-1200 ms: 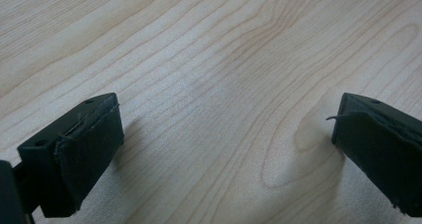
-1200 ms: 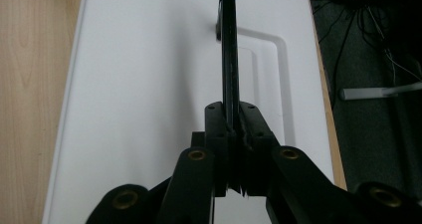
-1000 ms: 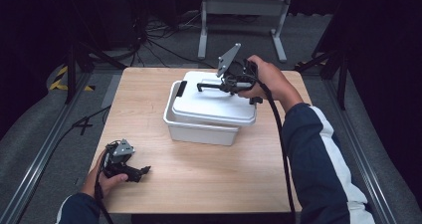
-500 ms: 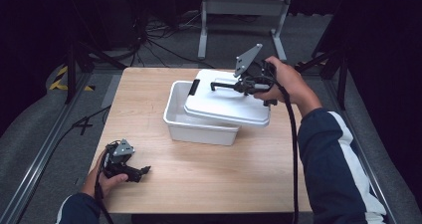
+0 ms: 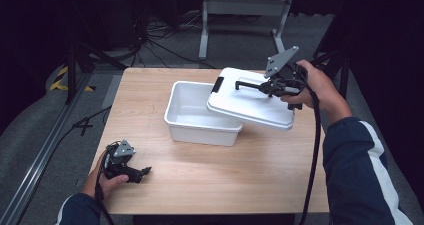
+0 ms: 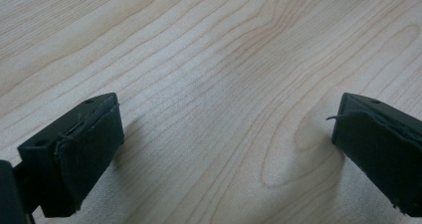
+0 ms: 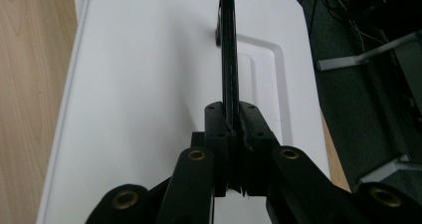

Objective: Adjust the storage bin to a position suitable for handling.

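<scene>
Right gripper [image 5: 274,87] is clamped tight on the black handle [image 7: 228,50] of the white lid [image 5: 250,105], jaws pressed together on that thin bar with no gap either side. The lid hangs in the air, tilted, its left edge over the right end of the white tub [image 5: 192,116] and the rest out past the tub toward the table's right side. The black latch [image 5: 217,84] sits at the lid's far left corner. The tub stands open in the middle of the wooden table [image 5: 235,180], its inside bare white.

Over at the near left corner, the left gripper [image 5: 140,172] rests low on the wood, held in the person's left hand [image 5: 102,177]. Its jaws stand wide apart with nothing but tabletop between them, well away from the tub.
</scene>
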